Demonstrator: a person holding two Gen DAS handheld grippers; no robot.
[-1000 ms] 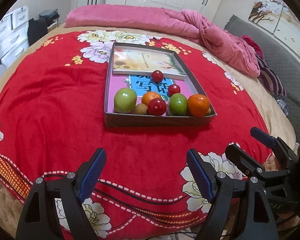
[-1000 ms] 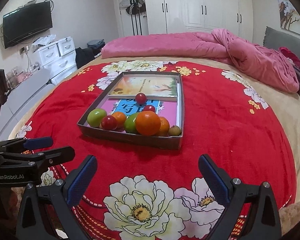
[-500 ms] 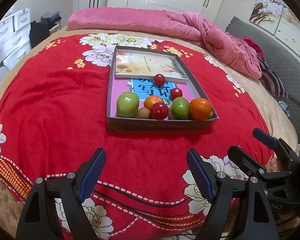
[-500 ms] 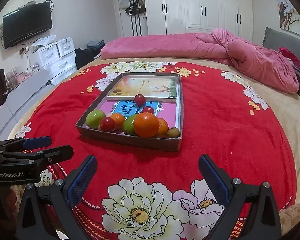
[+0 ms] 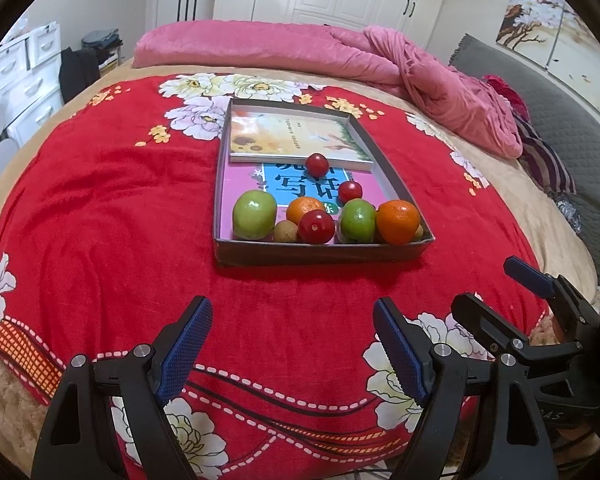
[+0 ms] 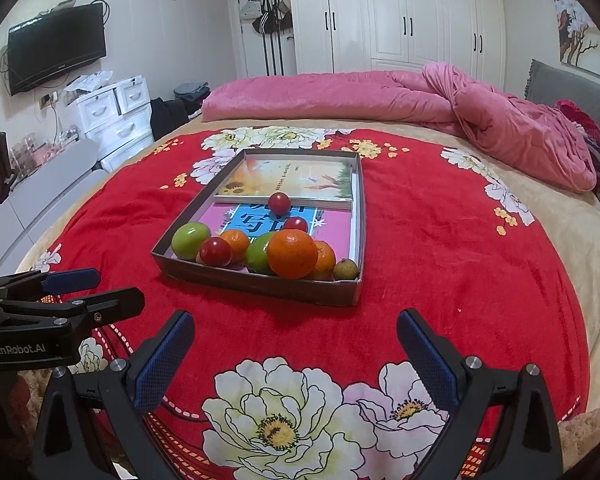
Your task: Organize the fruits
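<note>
A shallow grey box (image 5: 320,254) (image 6: 260,284) lies on the red flowered blanket. Its near end holds several fruits: a green apple (image 5: 254,215) (image 6: 190,241), a second green fruit (image 5: 357,221), a large orange (image 5: 397,222) (image 6: 292,254), a smaller orange (image 5: 304,208), red tomatoes (image 5: 316,227) (image 6: 215,251) and small brown fruits (image 6: 345,269). Two books (image 5: 296,140) line the box. My left gripper (image 5: 292,344) is open and empty, short of the box. My right gripper (image 6: 296,356) is open and empty too, and it shows in the left wrist view (image 5: 500,304).
A rumpled pink duvet (image 6: 380,92) lies across the far side of the bed. White drawers (image 6: 116,112) and a wall TV (image 6: 56,48) stand at the left. A grey headboard (image 5: 540,92) is at the right. The left gripper shows in the right view (image 6: 60,292).
Both views have tilted up and drawn back a little from the box, so it sits lower in frame. Both grippers stay open. The fruits have not moved.
</note>
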